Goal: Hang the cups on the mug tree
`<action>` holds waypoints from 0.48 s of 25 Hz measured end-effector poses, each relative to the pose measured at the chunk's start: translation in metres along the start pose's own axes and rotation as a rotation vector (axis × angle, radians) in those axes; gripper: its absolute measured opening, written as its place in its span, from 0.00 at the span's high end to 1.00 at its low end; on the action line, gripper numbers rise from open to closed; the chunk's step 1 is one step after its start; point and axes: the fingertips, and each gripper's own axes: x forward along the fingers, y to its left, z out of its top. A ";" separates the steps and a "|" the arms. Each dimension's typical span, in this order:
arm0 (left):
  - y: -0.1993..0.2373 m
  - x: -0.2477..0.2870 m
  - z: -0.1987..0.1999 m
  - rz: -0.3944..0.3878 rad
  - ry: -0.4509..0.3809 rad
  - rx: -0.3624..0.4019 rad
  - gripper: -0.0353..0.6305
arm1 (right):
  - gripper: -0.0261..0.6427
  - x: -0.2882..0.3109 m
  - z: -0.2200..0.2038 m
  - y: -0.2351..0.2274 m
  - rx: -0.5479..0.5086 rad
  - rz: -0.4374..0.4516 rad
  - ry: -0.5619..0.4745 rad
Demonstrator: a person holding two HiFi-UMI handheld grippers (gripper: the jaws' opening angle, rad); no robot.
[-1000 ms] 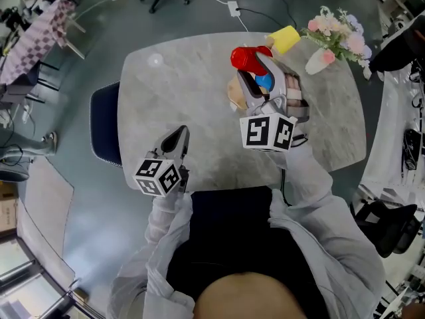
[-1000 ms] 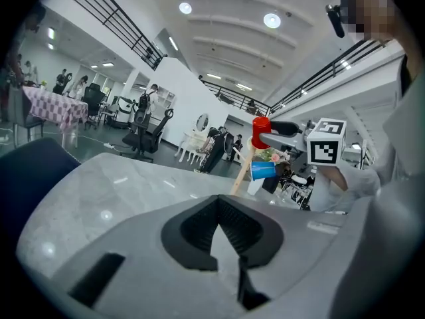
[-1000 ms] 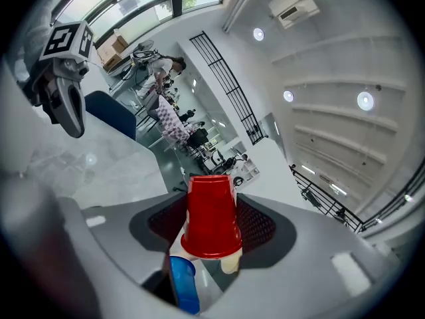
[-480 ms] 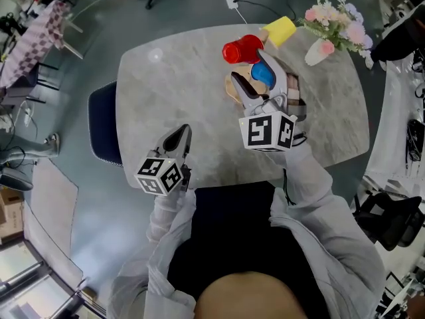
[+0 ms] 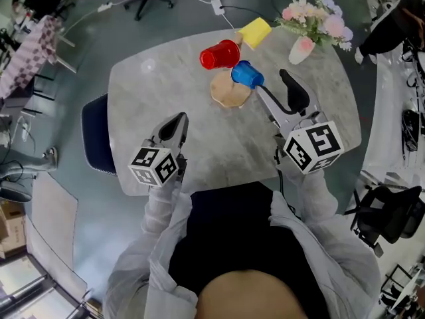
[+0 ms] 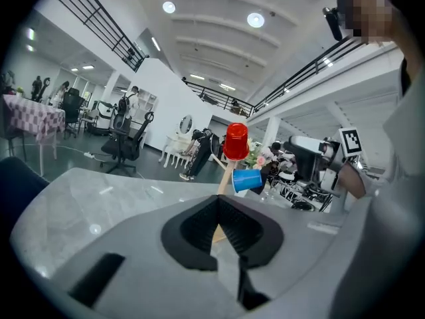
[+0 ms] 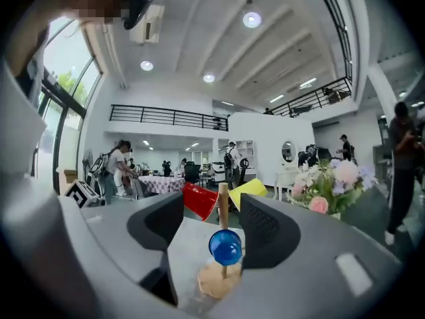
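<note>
fingers: left gripper's (image 6: 217, 199) touch, right gripper's (image 7: 211, 218) gape empty, just narrowing, one partly hiding the yellow cup (image 7: 251, 190).

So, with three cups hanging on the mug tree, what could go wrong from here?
1. The right tool, open, its jaws just closing a little with nothing between them, sits close to the blue cup; a stray nudge could knock that cup off its peg.
2. The red cup and yellow cup hang high on the mug tree, whose base looks small; a bump might tip it toward the flower vase.
</note>
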 end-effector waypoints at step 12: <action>-0.066 0.035 -0.007 -0.043 -0.028 0.049 0.95 | 0.94 -0.071 -0.090 -0.084 0.134 -0.142 0.101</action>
